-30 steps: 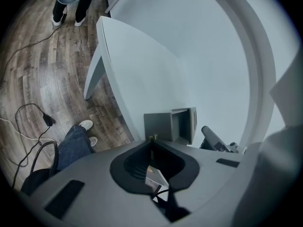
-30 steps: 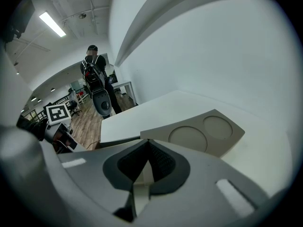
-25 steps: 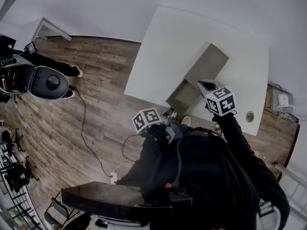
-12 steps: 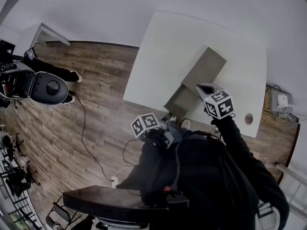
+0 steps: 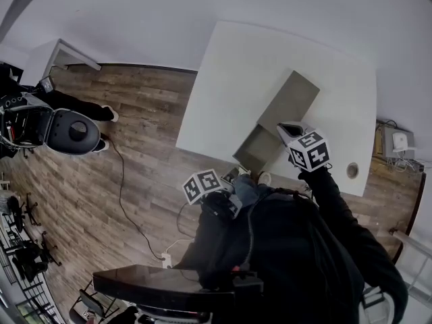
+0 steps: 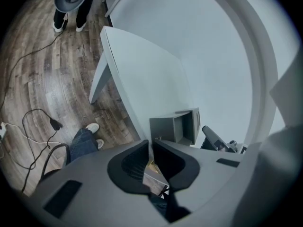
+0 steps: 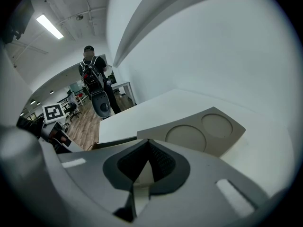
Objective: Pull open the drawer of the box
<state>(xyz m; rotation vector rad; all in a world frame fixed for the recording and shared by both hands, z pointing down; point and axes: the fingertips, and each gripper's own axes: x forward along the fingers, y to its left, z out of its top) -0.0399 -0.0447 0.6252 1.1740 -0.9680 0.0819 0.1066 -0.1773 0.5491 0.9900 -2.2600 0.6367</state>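
Opening on nothing, your left claw [image 6: 150, 142] hangs near the pulled-out drawer [image 5: 256, 144]; your right claw [image 7: 148, 144] is clenched, empty.

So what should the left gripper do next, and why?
Probably ease the left gripper straight back, clear of the drawer. The drawer already stands pulled well out of the grey box, and the left jaws are opening with nothing visibly pinched between them. The right gripper, shut, is at the box's top.
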